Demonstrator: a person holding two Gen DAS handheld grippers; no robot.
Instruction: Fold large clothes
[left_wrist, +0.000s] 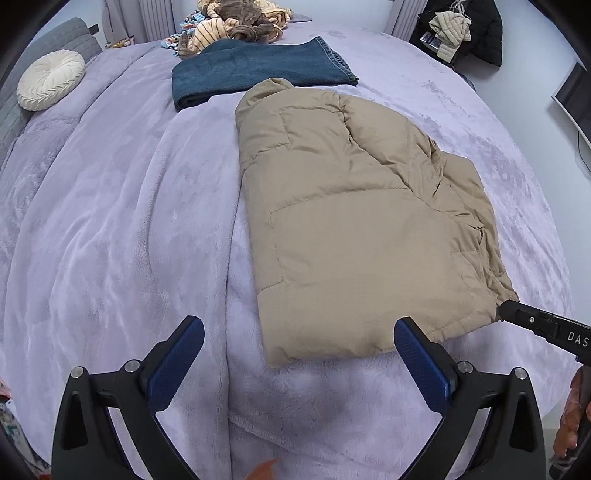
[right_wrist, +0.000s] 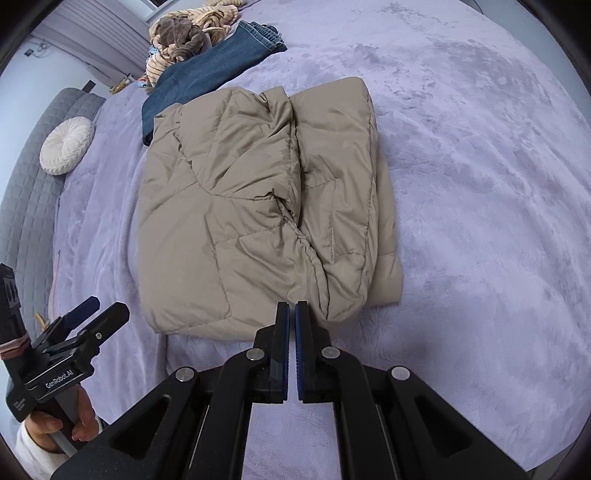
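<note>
Beige quilted fabric marks the puffer jacket (left_wrist: 354, 221), which is laid in a folded bundle near the middle of the bed, its hem turned toward the bed's near edge. One side panel is seen doubled over the other in the right wrist view, so a lengthwise fold is judged to be done, while a crosswise fold is likely left.

The left gripper (left_wrist: 299, 362) is held over the lilac blanket (left_wrist: 110, 221) just short of the hem, its blue pads wide apart and nothing between them; the wide stance is judged to suit a grab at the thick hem. The right gripper (right_wrist: 291, 325) is held at the hem's other corner with its jaws together. No cloth is seen pinched between them in its own view, though from the left wrist view its tip appears to touch the jacket's corner; whether it presses there cannot be told.

Folded blue jeans (left_wrist: 258, 70) are laid just beyond the jacket's collar, touching or nearly so, and behind them a heap of striped and brown clothes (left_wrist: 236, 22) is piled at the bed's far edge. A round white cushion (left_wrist: 50, 79) is set against the grey headboard (right_wrist: 26, 192) at the far left corner. Should the hem be carried toward the collar, the jeans would be close to the landing spot, though the bare blanket on either side leaves room.
</note>
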